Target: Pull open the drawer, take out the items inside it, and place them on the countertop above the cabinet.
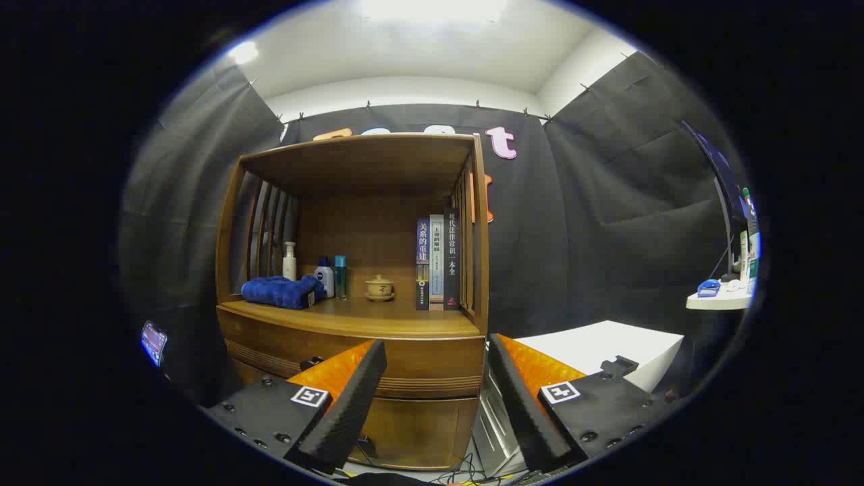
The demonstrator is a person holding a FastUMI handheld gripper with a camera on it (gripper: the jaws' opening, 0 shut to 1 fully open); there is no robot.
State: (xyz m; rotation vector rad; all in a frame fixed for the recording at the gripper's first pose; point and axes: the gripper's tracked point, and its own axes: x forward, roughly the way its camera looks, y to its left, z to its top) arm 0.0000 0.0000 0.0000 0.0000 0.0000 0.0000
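Observation:
A wooden cabinet point(351, 202) stands ahead, with an open shelf niche over its countertop point(364, 317). Below the countertop is the drawer front point(418, 364), shut, with a small dark knob point(312, 362) near my left finger. My gripper point(437, 351) is open, with nothing between its fingers, held a short way in front of the drawer. On the countertop lie a folded blue towel point(282, 291), a white pump bottle point(289, 261), a white and blue bottle point(325, 277), a teal bottle point(341, 275), a small lidded tea cup point(379, 288) and three upright books point(437, 263).
A white box-like surface point(607, 345) stands to the right of the cabinet, with a metal frame point(493, 418) below it. A white shelf point(719, 297) with small items is at the far right. Cables point(466, 472) lie on the floor.

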